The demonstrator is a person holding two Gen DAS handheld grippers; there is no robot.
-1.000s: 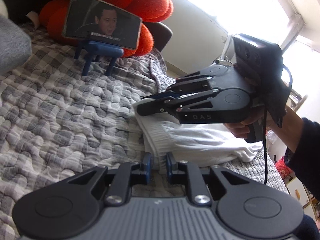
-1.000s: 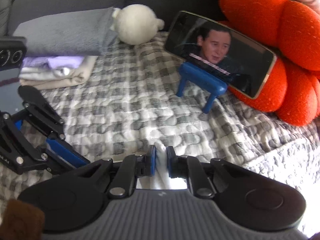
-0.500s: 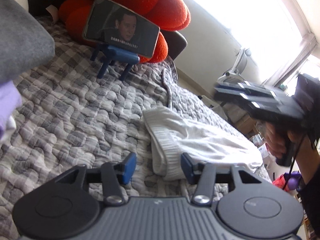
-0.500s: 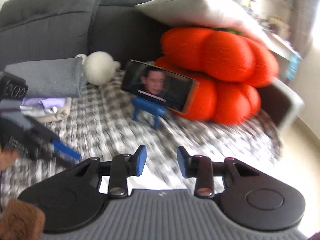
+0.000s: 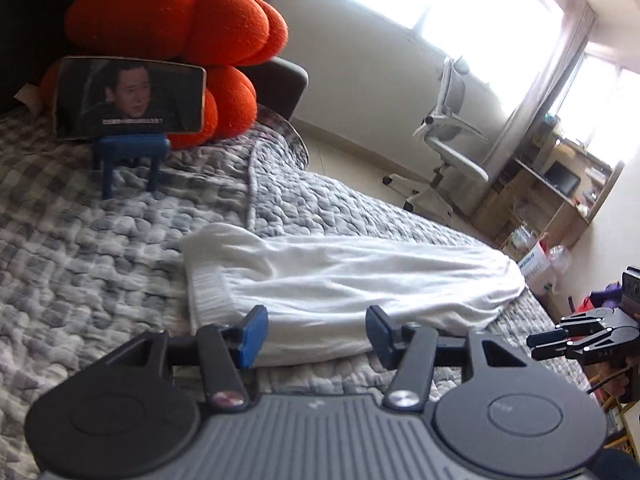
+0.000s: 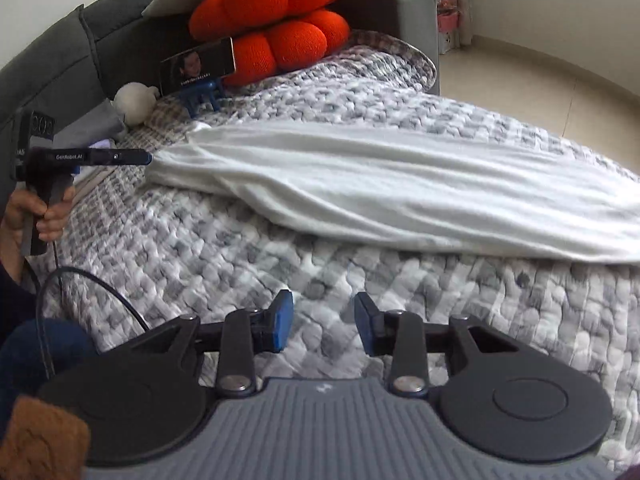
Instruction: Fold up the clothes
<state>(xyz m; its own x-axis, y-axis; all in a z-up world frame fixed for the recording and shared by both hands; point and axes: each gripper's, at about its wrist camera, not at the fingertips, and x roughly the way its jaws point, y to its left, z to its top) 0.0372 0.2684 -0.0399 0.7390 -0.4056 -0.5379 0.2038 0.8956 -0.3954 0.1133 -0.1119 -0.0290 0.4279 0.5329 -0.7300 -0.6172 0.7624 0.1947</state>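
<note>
A white garment (image 5: 352,276) lies stretched out long on the grey checked quilt (image 5: 80,248), ribbed hem to the left. My left gripper (image 5: 316,334) is open just above the hem end, the cloth's near edge showing between its blue pads (image 5: 252,334), which do not press on it. In the right wrist view the garment (image 6: 400,184) runs across the bed, and the left gripper (image 6: 146,157) tips meet its far-left end. My right gripper (image 6: 322,326) is open over bare quilt (image 6: 240,248), short of the cloth. It also shows at the right edge as the right gripper (image 5: 534,340).
A phone (image 5: 130,98) on a blue stand leans against an orange cushion (image 5: 176,24) at the sofa back. Folded clothes (image 6: 92,128) and a white plush (image 6: 134,102) sit by the left gripper. An office chair (image 5: 452,140) and a desk stand beyond the bed.
Both grippers opened and let go of the white garment. The right gripper swung far away to the right, and the garment now lies drawn out long.
</note>
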